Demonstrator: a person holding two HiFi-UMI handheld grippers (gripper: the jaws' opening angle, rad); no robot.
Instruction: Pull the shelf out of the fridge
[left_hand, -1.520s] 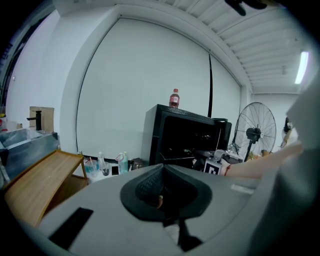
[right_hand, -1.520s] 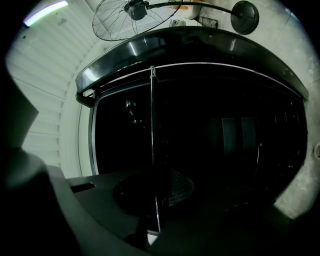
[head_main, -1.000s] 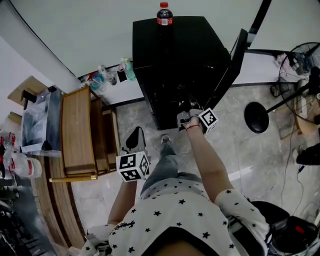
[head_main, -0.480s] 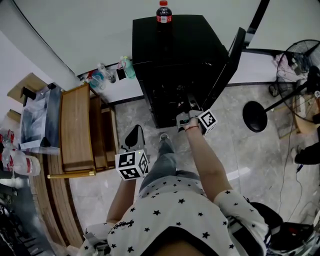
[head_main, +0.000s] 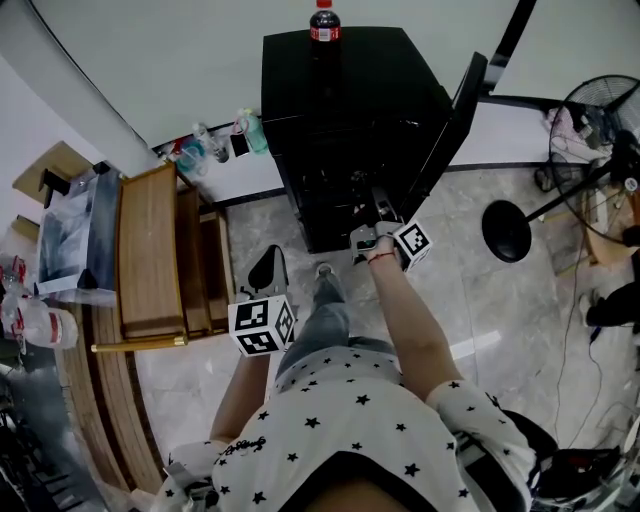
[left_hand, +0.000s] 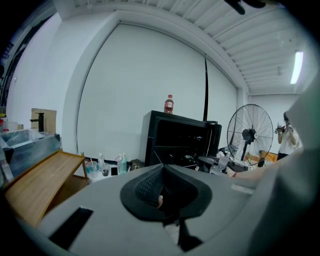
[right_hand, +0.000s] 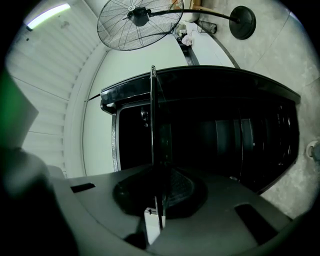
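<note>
A: Fridge (head_main: 350, 120)?
B: Twelve o'clock, back to the wall. Bottle (head_main: 323, 22) on its top, door (head_main: 455, 110) swung open toward one. Shelf (right_hand: 153, 125) reaches into its open front.
A: Left?
B: Wooden bench (head_main: 150, 250), nine to ten. Small bottles (head_main: 215, 145) on the floor at eleven, between bench and fridge.
A: Right?
B: Fan (head_main: 600, 110) at two; round stand base (head_main: 505, 232) nearer, on the floor.

inside the fridge (head_main: 340, 190) it's too dark to pick out any racks or contents. the shelf (right_hand: 153, 130) shows only edge-on as a thin line, its far end lost in the black. the fan (head_main: 600, 110) runs off the right edge, and the bottle (head_main: 323, 25) label's too small to read.
</note>
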